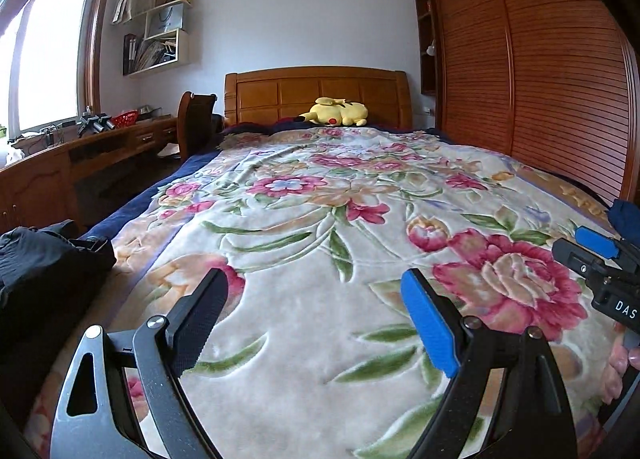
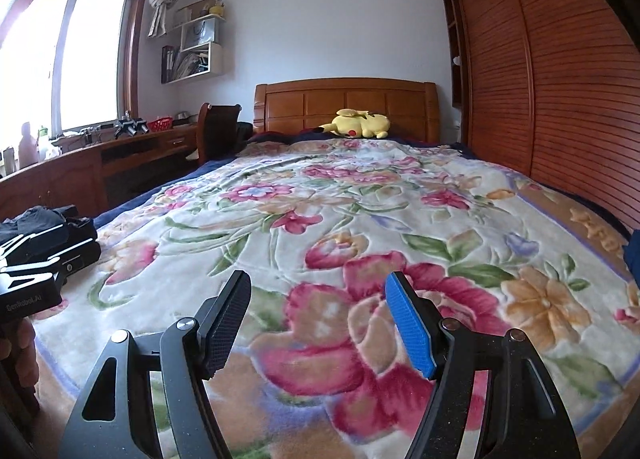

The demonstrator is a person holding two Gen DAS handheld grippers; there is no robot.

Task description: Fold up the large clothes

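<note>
lying left of the spread, empty left gripper (image 1: 312, 319): dark clothes (image 1: 44, 259); right gripper (image 2: 320, 323) spread too.

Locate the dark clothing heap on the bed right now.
In both wrist views the dark clothing heap lies at the left edge of the floral blanket, at the near end of the bed, beyond the left gripper, which is open and empty.

Plush blanket (image 1: 304, 259), glossy wood headboard (image 1: 316, 93)
</note>
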